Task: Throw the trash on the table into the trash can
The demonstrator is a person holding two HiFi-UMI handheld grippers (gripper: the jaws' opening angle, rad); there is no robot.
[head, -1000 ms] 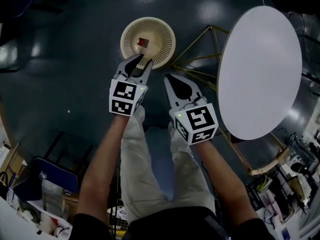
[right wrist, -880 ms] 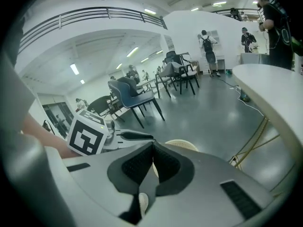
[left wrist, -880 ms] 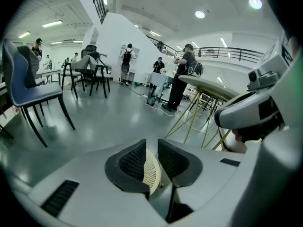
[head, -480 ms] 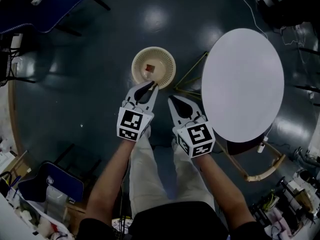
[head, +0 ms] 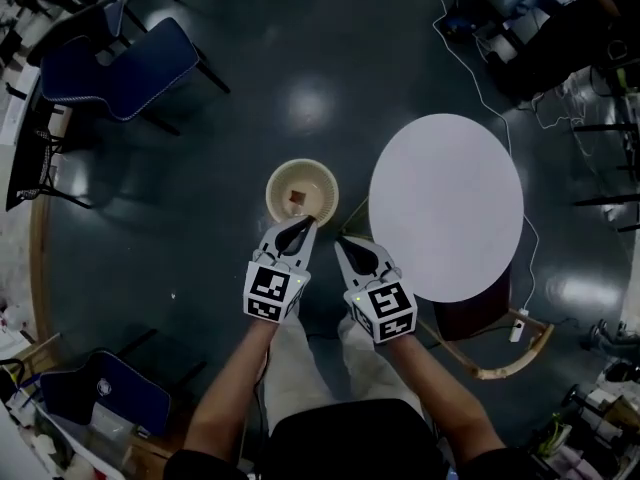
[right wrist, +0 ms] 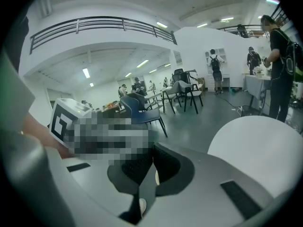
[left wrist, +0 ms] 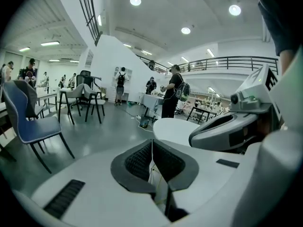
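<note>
Dark floor spread beneath the left gripper (head: pixel 305 223), its jaws just closed on nothing, and the right gripper (head: pixel 343 242), likewise shut and empty. A scrap (head: pixel 297 197) lay in the trash can (head: pixel 275 180) just ahead of the jaws. The table (head: pixel 446 206) to their right looked bare, so the job seemed done, with only a check for leftovers remaining.

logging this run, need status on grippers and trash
Left gripper fingers just closed, nothing between them; right gripper shut, empty. Reddish scrap lies in the trash can. Table top shows no trash; nothing in the way.
</note>
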